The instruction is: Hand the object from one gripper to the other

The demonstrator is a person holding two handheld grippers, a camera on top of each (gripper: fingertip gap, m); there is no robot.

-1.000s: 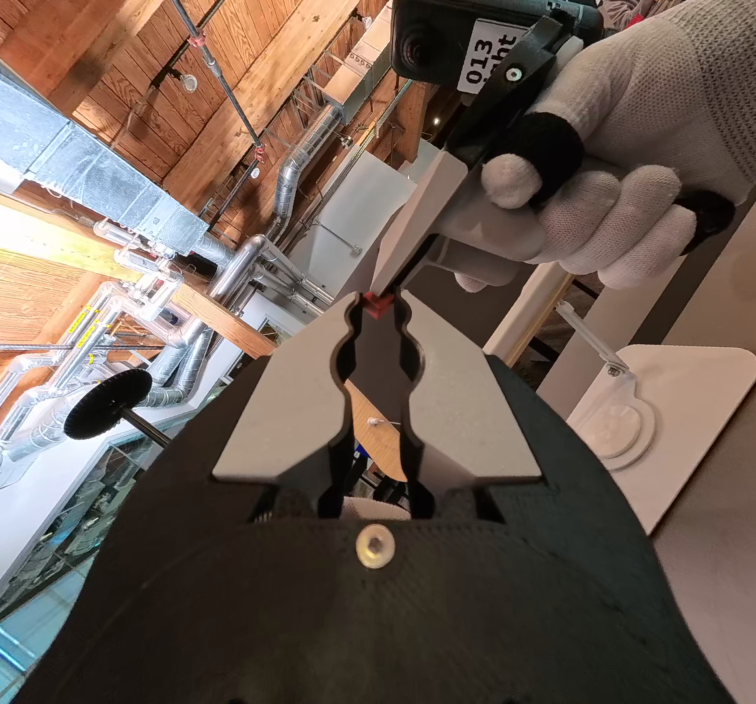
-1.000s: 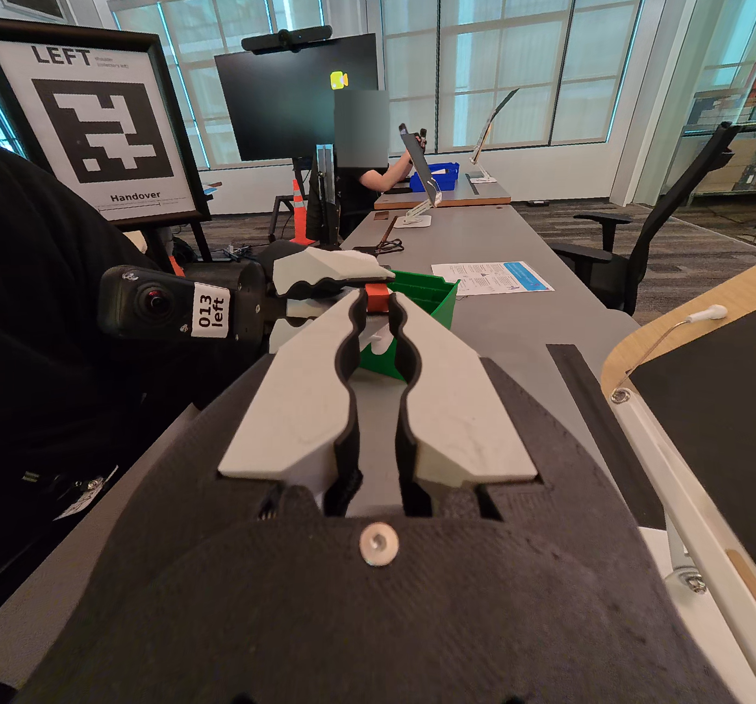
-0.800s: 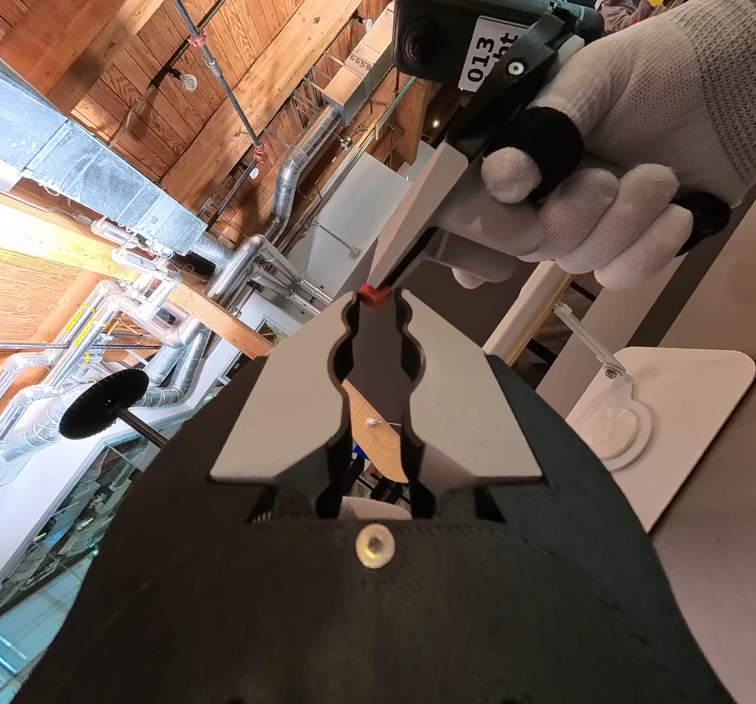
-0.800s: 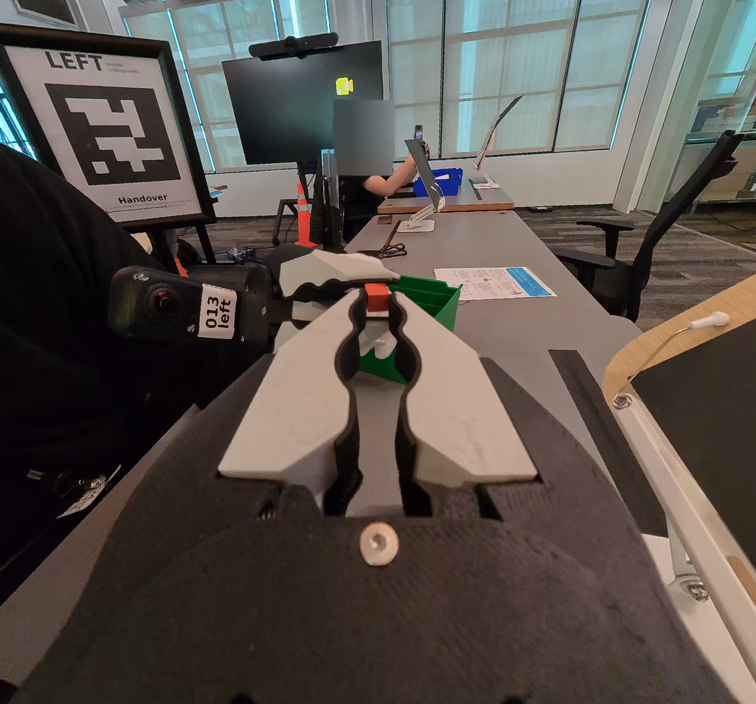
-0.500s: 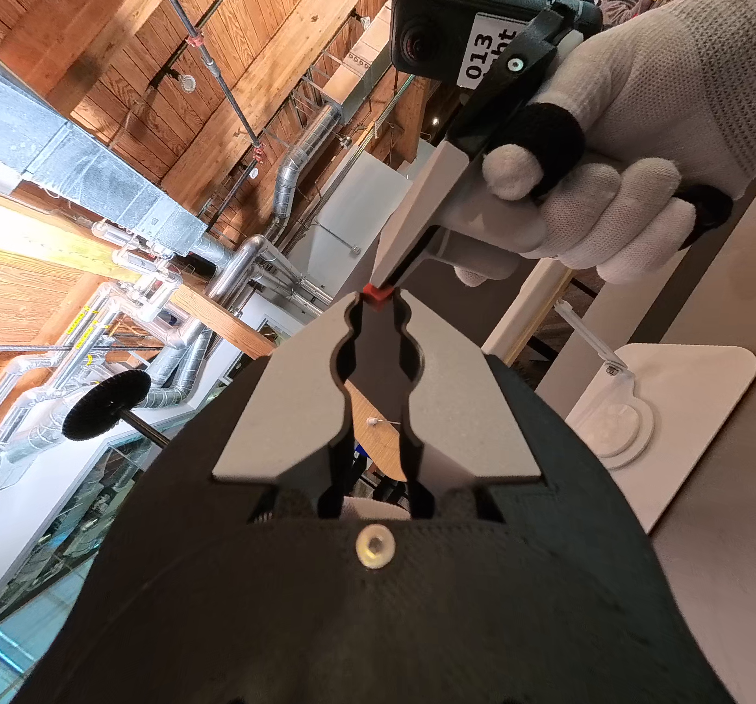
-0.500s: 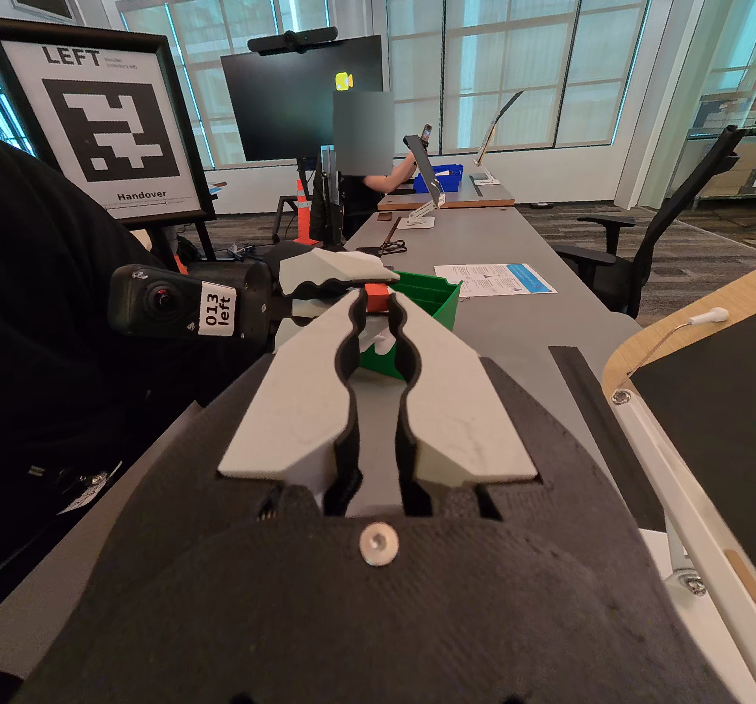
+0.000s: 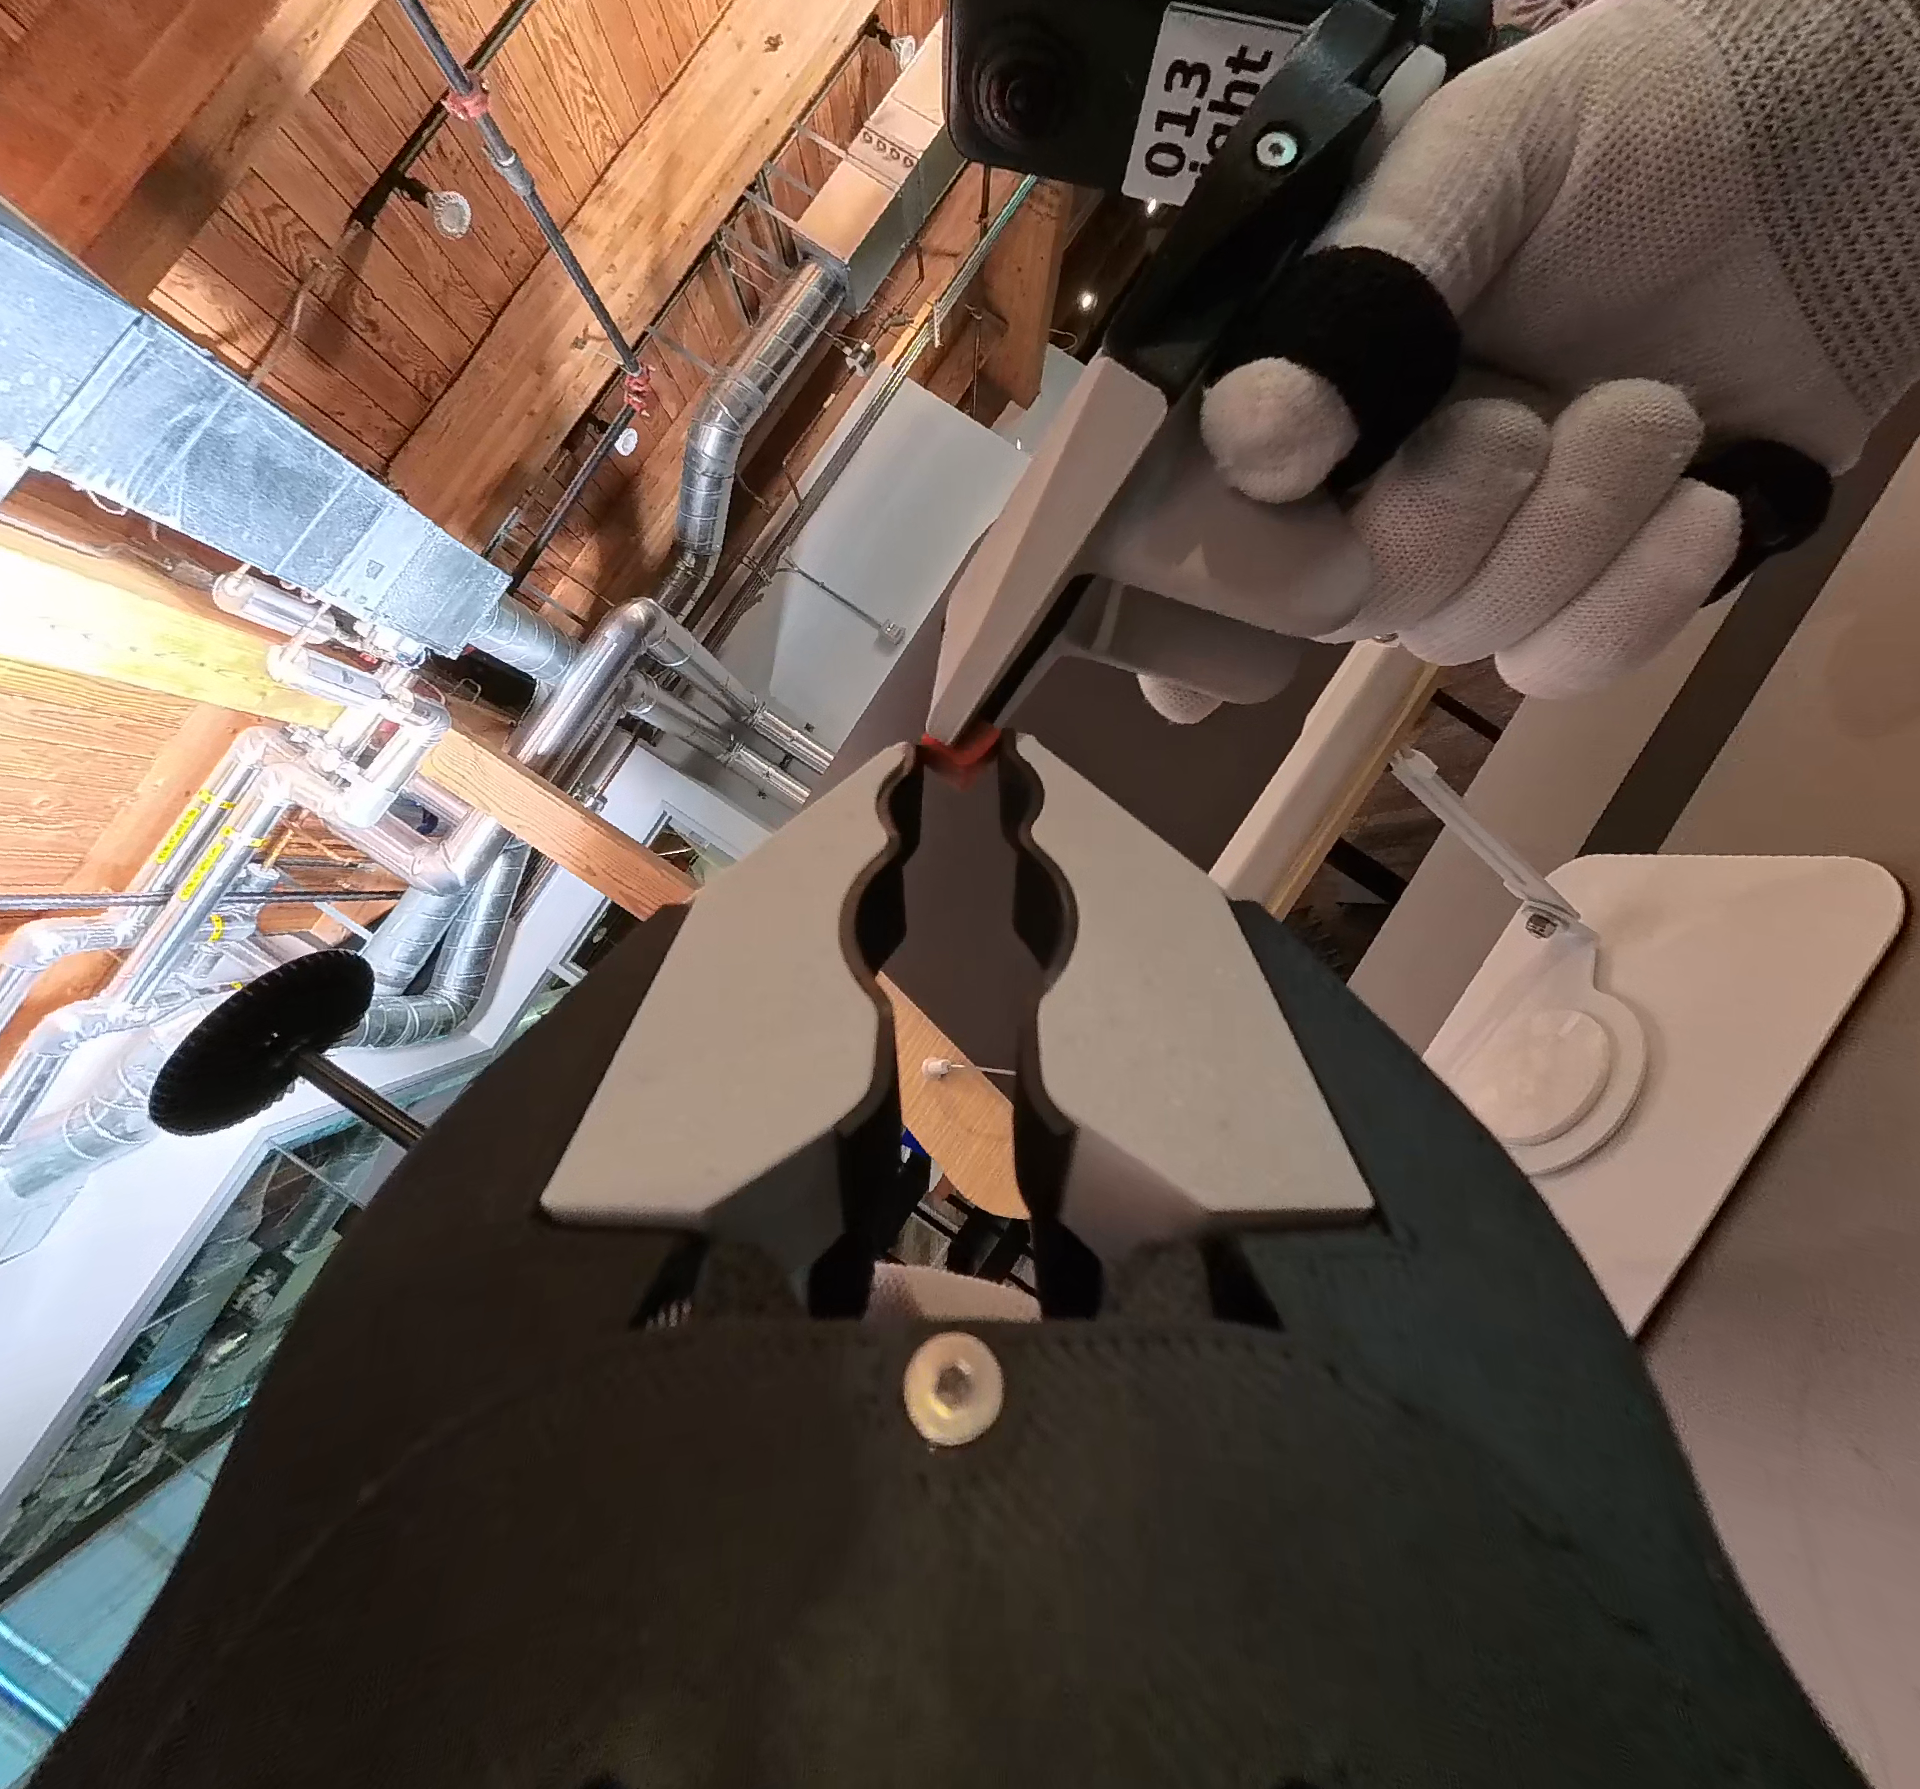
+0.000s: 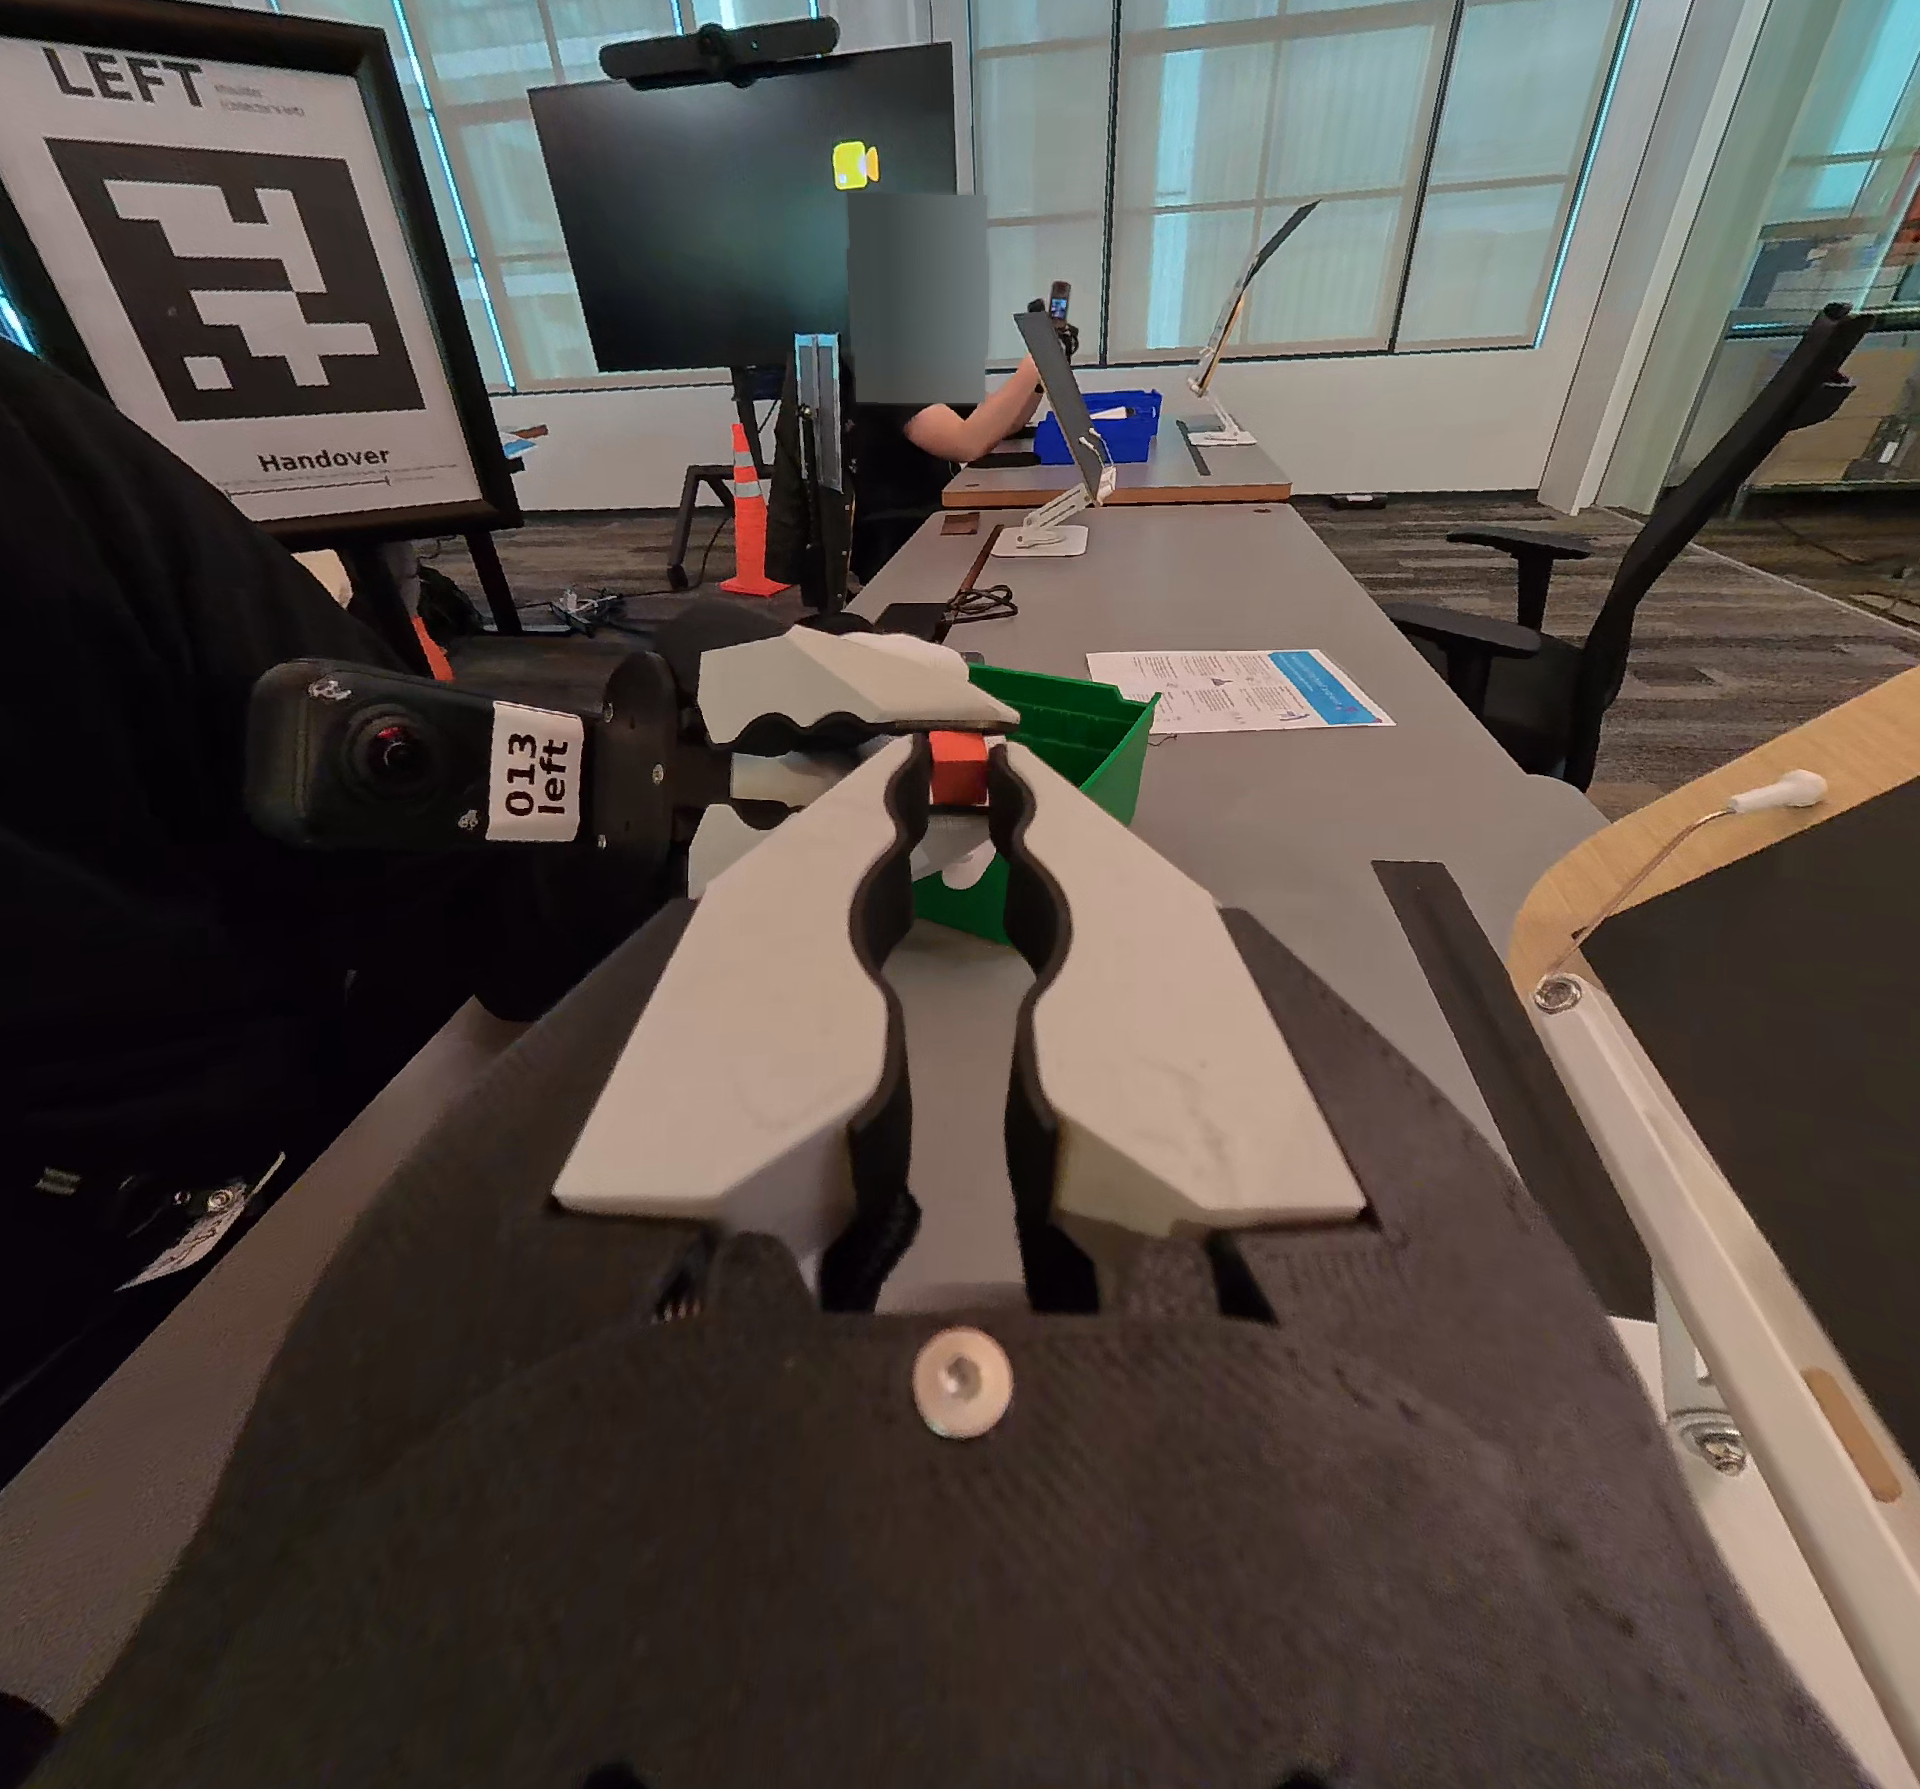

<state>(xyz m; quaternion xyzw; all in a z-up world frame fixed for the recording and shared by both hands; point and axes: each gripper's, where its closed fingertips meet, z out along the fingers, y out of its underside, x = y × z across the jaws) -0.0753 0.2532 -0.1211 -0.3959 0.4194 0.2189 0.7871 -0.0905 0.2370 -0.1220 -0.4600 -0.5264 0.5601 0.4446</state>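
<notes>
Above the grey table [image 8: 1299, 804], we are pinching the red block [image 8: 956, 768] with both the right gripper [image 8: 954, 771] and left gripper [image 7: 961, 771], each nearly closed on it.

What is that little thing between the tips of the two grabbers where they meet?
A small red block, pinched between the right gripper fingertips and the left gripper tips; the right wrist view shows it best.
</notes>
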